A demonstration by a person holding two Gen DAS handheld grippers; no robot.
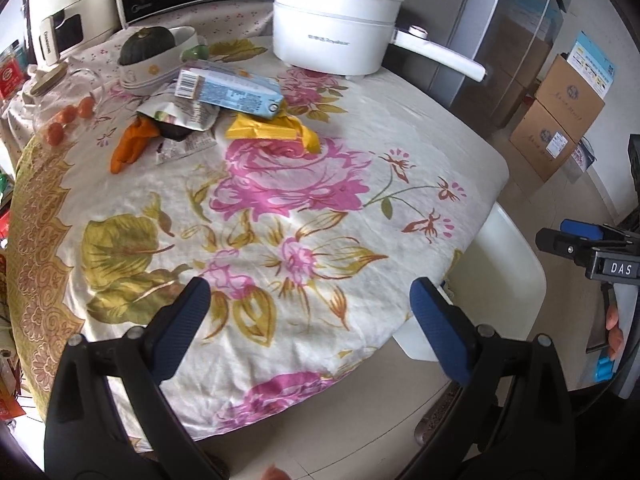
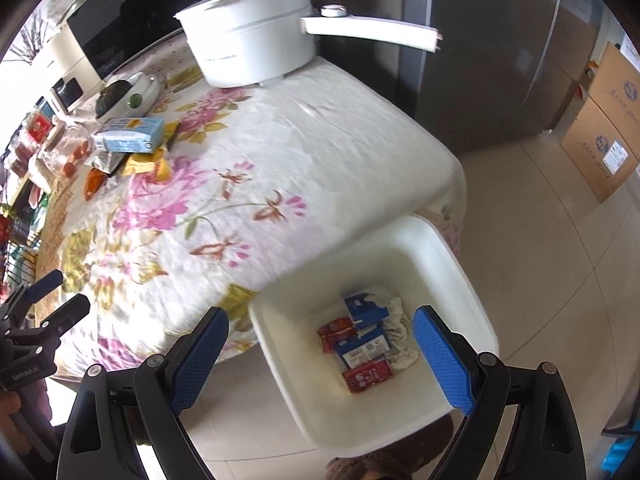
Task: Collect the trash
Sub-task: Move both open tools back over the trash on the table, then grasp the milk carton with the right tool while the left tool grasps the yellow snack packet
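Trash lies at the far left of the floral table: a light blue carton, a yellow wrapper, an orange wrapper and a grey foil pouch. A white bin stands on the floor by the table's near right corner and holds blue cartons, red packets and white tissue. My left gripper is open and empty over the table's near edge. My right gripper is open and empty above the bin.
A white electric pot with a long handle stands at the table's far edge. A bowl with a dark squash, small tomatoes and a glass jar sit far left. Cardboard boxes and a steel fridge stand at right.
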